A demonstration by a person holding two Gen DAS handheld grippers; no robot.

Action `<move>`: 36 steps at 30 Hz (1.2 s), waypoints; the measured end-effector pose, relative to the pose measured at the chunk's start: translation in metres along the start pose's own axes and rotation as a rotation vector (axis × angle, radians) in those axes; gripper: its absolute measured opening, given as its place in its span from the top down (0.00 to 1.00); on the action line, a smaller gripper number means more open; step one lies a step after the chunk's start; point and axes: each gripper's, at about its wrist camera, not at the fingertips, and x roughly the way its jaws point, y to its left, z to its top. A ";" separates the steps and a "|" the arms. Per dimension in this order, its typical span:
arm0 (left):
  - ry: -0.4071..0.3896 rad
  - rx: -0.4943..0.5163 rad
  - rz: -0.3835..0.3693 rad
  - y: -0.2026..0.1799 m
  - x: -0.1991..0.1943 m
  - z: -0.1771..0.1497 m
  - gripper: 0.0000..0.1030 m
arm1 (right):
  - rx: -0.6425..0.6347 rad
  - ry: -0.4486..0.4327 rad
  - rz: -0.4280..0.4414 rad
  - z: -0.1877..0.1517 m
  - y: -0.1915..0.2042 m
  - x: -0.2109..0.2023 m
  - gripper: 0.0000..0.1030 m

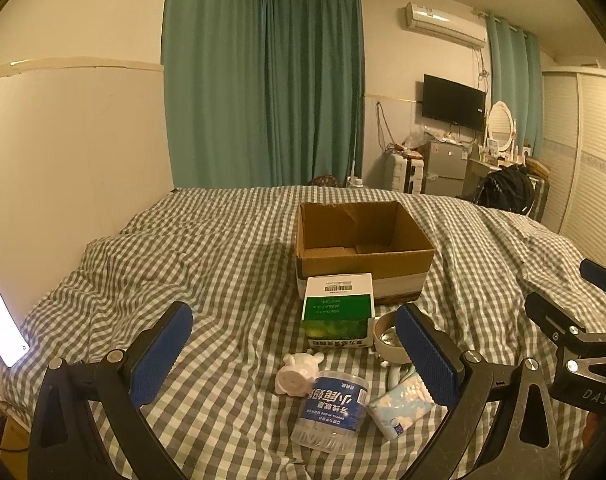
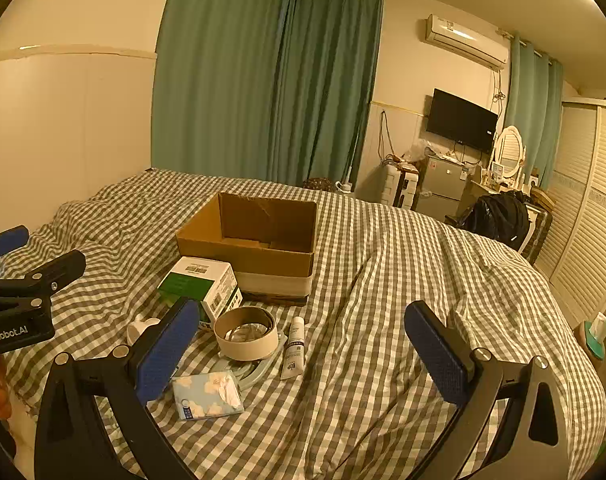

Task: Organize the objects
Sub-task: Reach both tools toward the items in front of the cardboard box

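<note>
Open brown cardboard box (image 1: pixel 363 240) resting mid-bed on grey checked quilt (image 1: pixel 223 264); green-and-white carton (image 1: pixel 338 308) touching its 6 o'clock wall, clear blue-labelled bottle (image 1: pixel 331 412) further toward 6. Left claw (image 1: pixel 295 356) and right claw (image 2: pixel 303 356) both spread wide, empty.

in the left wrist view, the right blue-padded finger (image 1: pixel 425 354) covers part of the beige tape roll (image 1: pixel 387 338) and the blue cloud-print tissue pack (image 1: pixel 401 408). in the right wrist view, the left blue-padded finger (image 2: pixel 165 350) hides most of the small white figurine (image 2: pixel 141 328). the white tube's (image 2: pixel 295 350) print is too small to read. a lit phone screen (image 1: pixel 1 322) is cut off by the frame edge.
</note>
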 end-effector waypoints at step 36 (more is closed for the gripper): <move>0.061 0.071 -0.018 -0.011 0.011 -0.012 0.00 | 0.001 0.015 -0.005 -0.006 -0.006 0.000 0.00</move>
